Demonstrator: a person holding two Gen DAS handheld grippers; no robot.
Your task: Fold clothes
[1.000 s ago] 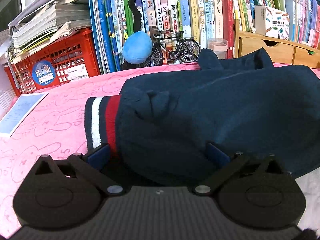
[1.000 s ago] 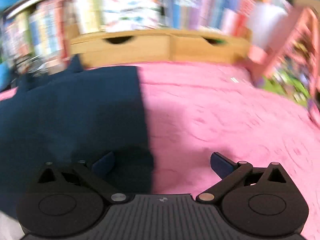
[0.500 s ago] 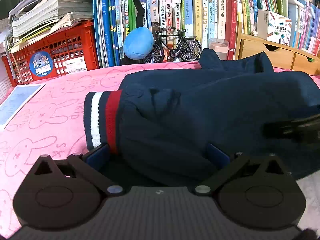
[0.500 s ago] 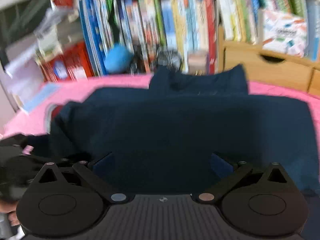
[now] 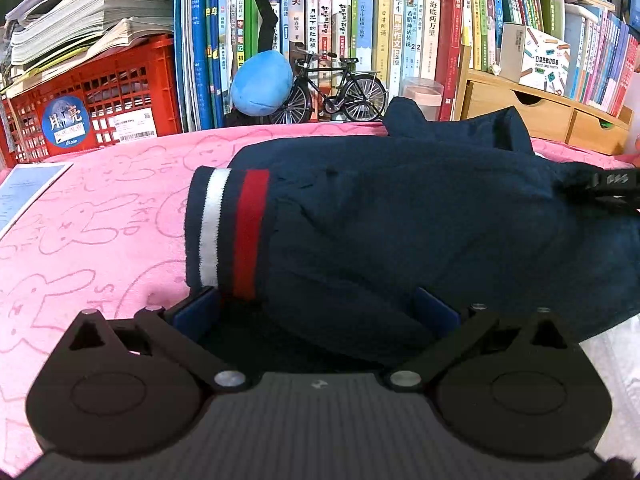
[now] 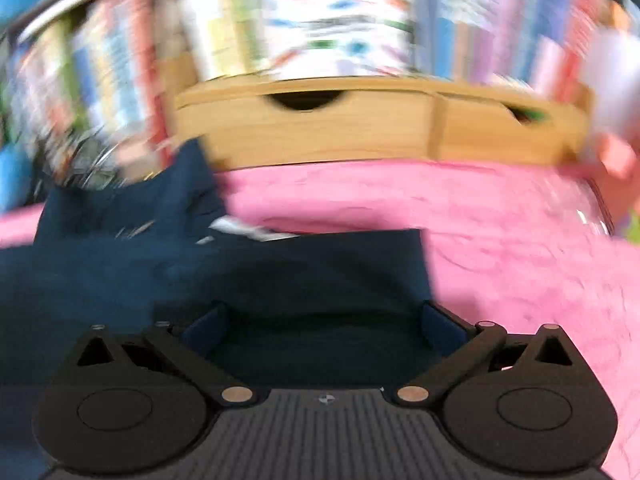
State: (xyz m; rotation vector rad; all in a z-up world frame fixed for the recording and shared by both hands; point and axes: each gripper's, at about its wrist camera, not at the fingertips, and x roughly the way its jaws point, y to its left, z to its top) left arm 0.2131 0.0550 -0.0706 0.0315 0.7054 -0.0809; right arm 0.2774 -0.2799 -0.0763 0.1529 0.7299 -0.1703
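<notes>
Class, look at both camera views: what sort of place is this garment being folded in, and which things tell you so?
Probably a home study or child's room: a packed row of books, a model bicycle and wooden desk drawers stand behind a pink bunny-print cloth.

A dark navy sweater [image 5: 400,232] lies bunched and partly folded on the pink rabbit-print cloth, its sleeve cuff [image 5: 228,232] banded in white and red pointing left, its collar end rumpled toward the books, and a straight folded edge [image 6: 424,264] on its right side.
</notes>
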